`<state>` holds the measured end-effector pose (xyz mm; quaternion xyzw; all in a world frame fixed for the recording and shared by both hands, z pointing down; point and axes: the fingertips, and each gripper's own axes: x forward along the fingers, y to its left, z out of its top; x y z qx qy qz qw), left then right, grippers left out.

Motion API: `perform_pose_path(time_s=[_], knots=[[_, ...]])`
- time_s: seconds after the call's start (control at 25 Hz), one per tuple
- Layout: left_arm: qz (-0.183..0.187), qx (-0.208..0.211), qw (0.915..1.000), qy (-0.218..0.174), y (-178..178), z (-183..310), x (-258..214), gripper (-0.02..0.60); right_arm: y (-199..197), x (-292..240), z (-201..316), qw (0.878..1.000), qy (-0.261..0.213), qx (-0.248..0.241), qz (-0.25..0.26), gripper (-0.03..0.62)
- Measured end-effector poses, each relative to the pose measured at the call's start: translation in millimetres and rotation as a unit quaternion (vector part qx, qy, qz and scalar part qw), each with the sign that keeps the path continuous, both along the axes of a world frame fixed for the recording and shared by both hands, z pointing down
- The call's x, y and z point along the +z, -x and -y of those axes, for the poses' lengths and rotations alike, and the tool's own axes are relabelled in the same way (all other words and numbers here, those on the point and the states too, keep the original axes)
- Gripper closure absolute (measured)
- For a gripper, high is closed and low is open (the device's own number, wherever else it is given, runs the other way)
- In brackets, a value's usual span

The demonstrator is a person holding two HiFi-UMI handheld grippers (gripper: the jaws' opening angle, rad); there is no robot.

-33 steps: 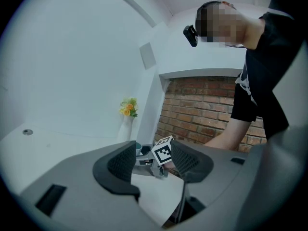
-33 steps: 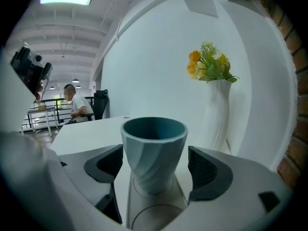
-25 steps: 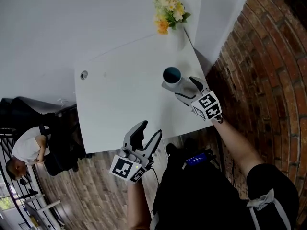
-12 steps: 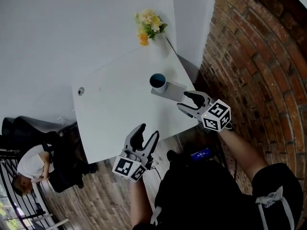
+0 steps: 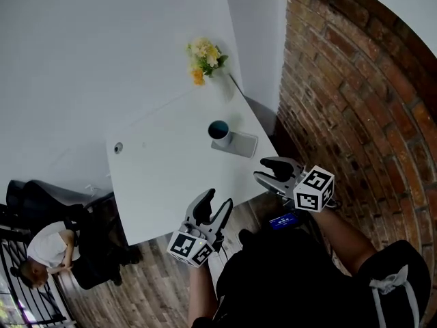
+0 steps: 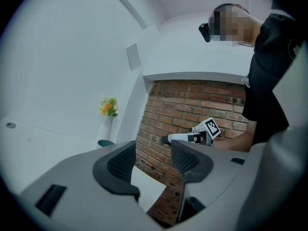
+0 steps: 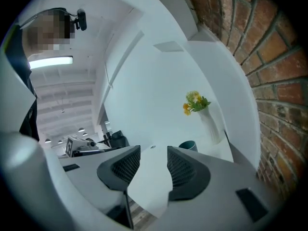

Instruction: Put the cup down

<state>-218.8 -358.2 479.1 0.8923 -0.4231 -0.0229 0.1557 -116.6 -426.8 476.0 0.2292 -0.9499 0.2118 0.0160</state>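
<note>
No legible txt, brands or nrs; only b/w marker patterns on left cube (image 5: 188, 247) & right cube (image 5: 315, 189)

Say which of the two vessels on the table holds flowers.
The white vase at the far corner of the table, with yellow flowers; the teal cup holds none.

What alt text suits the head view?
A teal cup stands on a white table, yellow flowers behind it. The left gripper and right gripper hover off its near edge; the right's empty jaws have just been closing.
</note>
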Motion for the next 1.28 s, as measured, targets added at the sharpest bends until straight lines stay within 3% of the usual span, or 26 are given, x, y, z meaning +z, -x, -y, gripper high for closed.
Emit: perform_pose_path(time_s=[0.2, 1.28], knots=[[-0.001, 0.003, 1.0000, 0.005, -1, -8, 3, 0.347, -4, 6, -11, 1.000, 0.020, 0.015, 0.001, 0.414], [0.003, 0.003, 1.0000, 0.001, 4, -1, -2, 0.347, 2, 12, 1, 0.999, -0.003, 0.025, -0.039, 0.424]])
